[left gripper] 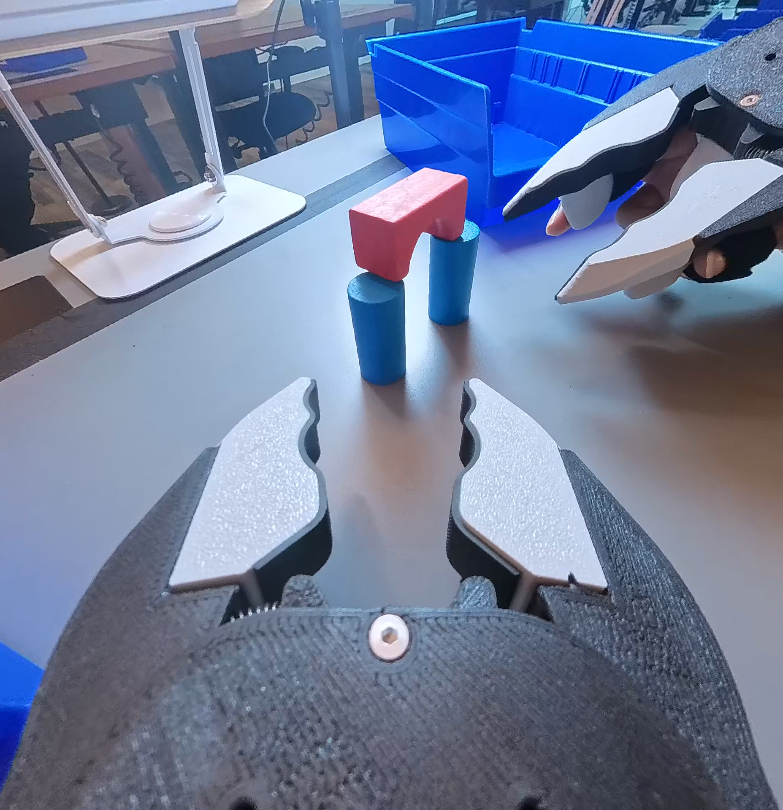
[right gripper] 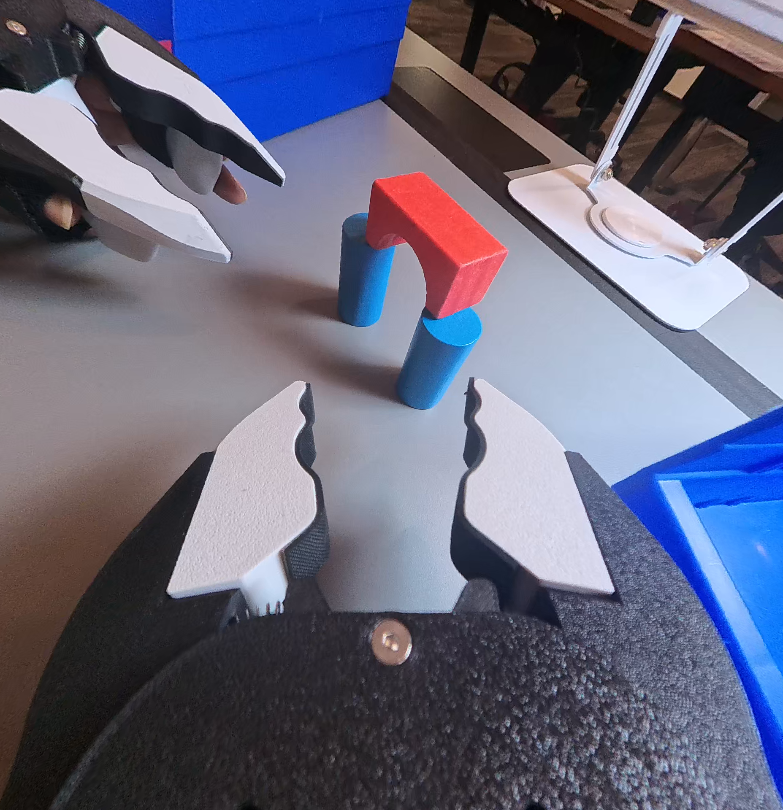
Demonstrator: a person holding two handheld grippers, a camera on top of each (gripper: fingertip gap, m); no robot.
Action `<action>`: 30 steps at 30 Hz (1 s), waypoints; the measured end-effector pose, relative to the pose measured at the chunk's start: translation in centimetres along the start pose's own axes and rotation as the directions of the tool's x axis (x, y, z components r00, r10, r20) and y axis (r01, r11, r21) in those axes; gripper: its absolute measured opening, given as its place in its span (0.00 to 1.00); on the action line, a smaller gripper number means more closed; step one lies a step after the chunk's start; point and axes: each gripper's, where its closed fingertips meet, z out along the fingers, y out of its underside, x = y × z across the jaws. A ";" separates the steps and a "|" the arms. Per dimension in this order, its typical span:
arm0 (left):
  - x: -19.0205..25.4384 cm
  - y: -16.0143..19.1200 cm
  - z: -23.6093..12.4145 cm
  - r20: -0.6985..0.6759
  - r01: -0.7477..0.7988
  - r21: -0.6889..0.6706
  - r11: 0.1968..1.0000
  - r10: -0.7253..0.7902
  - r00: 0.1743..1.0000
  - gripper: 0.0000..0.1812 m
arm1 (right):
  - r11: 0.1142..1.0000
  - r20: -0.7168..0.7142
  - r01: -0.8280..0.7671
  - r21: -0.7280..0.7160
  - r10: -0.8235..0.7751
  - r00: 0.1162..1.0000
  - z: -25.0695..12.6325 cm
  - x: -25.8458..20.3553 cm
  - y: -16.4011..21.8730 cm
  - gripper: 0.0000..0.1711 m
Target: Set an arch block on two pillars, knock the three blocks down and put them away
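A red arch block [left gripper: 402, 221] [right gripper: 437, 243] rests on two upright blue cylinder pillars on the grey table. In the left wrist view the near pillar [left gripper: 378, 328] stands just ahead of my left gripper [left gripper: 389, 385], and the far pillar [left gripper: 452, 276] stands behind it. My left gripper is open and empty. My right gripper [right gripper: 389, 385] is open and empty too, just short of its near pillar [right gripper: 437, 359]; the other pillar [right gripper: 361, 271] is beyond. Each gripper shows in the other's view, the right one [left gripper: 532, 256] and the left one [right gripper: 255, 217], open, beside the arch.
A blue bin [left gripper: 503, 109] with an open front stands behind the arch; its corner shows at lower right in the right wrist view [right gripper: 731, 526]. Another blue bin [right gripper: 288, 61] stands beyond the left gripper. A white lamp base [left gripper: 179, 232] [right gripper: 630, 245] lies at the table's edge. The far pillar [left gripper: 452, 276] is closer to my right gripper, around 4 cm from its tips; the left tips are 10 cm off. Between my right fingertips and the red arch block [right gripper: 437, 243] there is roughly 6 cm. Seen from the left wrist view [left gripper: 446, 190] as well.
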 end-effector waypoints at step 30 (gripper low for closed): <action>0.2 0.1 0.1 0.007 -0.022 -0.009 1.000 0.022 1.000 0.34 | 1.000 -0.072 0.009 -0.001 -0.009 0.997 0.0 1.1 0.4 0.22</action>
